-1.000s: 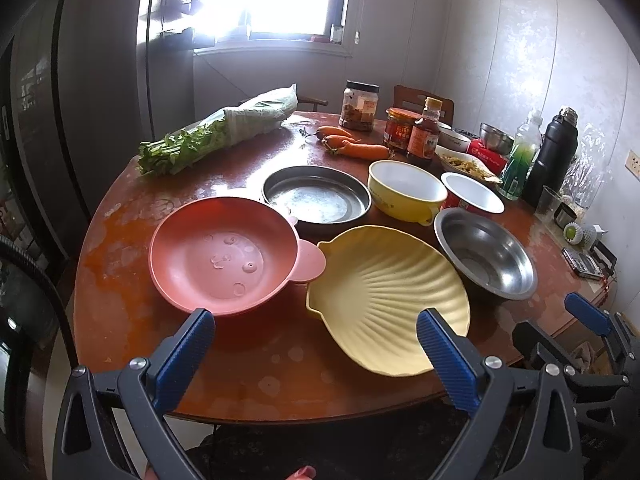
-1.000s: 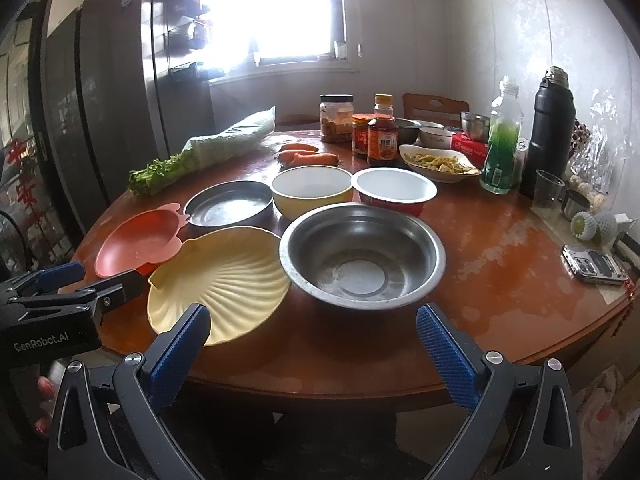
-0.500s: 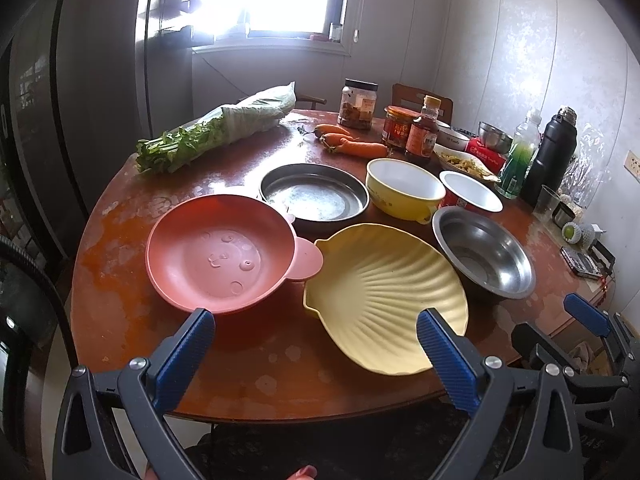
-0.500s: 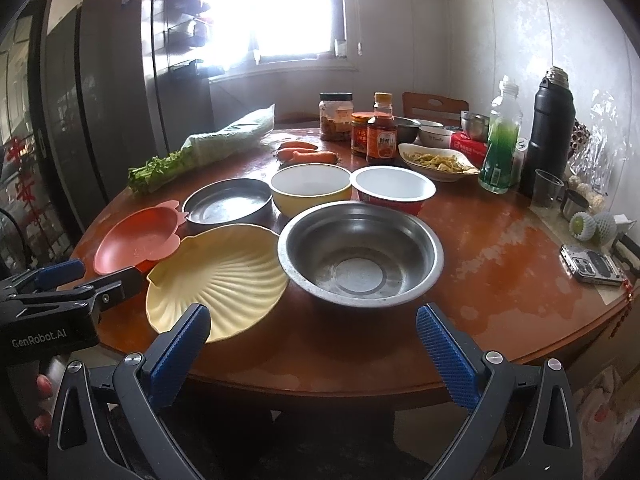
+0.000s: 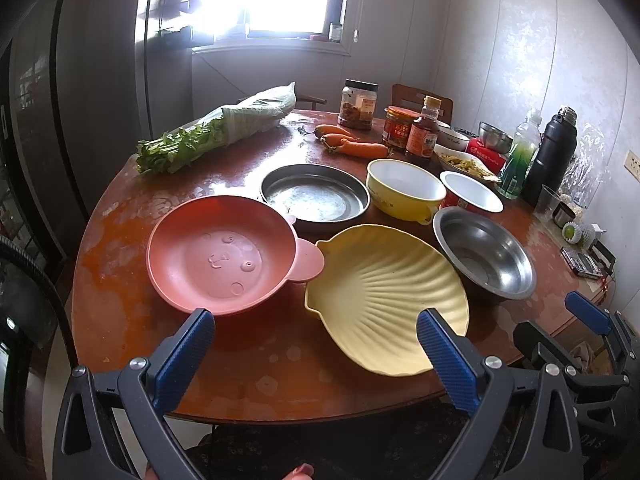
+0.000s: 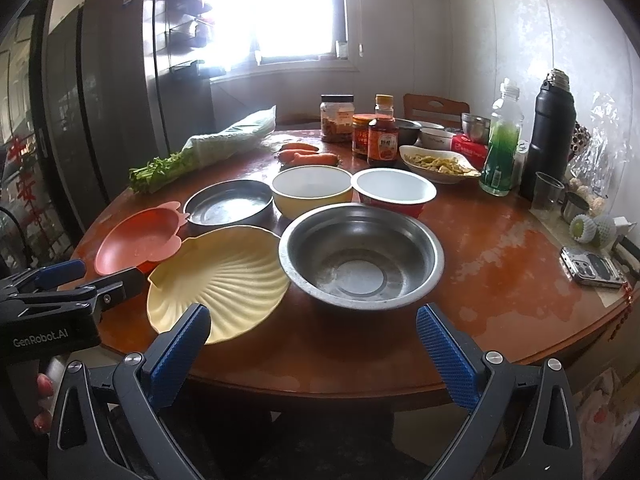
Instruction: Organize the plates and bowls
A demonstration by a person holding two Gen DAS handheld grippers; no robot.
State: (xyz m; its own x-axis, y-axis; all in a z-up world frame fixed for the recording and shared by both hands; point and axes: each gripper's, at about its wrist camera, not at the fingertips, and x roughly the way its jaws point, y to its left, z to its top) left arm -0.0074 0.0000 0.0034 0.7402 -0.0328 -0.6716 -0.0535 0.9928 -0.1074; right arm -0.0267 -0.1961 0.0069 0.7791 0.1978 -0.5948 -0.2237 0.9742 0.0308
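Both grippers have edged slightly toward the table [image 5: 120, 312], left gripper [image 5: 316, 332] and right gripper [image 6: 314, 330] spread, empty. Shell plate [image 5: 384, 296], lower centre, apparently runs hinge-end upper left to fan lower right.

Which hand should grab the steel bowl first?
Right, likely. The right gripper is open with the steel bowl centered just ahead; the left gripper faces the pink plate and shell plate.

shell plate [image 5: 384, 300] between bear plate [image 5: 220, 252] (left) and steel bowl [image 5: 484, 252], on table [image 5: 256, 376]
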